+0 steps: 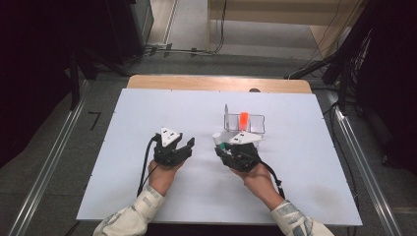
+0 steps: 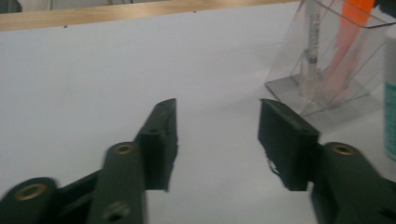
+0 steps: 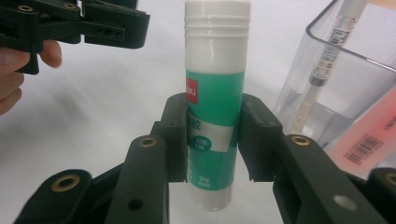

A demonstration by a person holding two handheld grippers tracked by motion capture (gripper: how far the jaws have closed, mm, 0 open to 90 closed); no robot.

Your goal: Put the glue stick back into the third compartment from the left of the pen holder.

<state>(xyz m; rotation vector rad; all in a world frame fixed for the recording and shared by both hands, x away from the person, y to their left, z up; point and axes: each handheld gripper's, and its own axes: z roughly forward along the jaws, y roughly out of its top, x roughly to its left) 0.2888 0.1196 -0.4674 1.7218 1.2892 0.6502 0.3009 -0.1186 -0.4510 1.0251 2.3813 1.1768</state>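
On my white worktop (image 1: 147,162) I count one glue stick (image 3: 215,93), one clear holder (image 1: 255,123) with one white pen (image 3: 327,51) and one orange marker (image 1: 243,119) inside. My right gripper (image 3: 214,142) clamps the glue stick upright, just beside the holder. My left gripper (image 2: 217,135) stands parted with nothing between its jaws, near the glue stick.

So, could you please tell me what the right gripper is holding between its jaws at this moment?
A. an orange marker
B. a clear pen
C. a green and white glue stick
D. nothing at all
C: in the right gripper view, the right gripper has both pads pressed on the upright green and white glue stick, while the pen stands in the clear holder.
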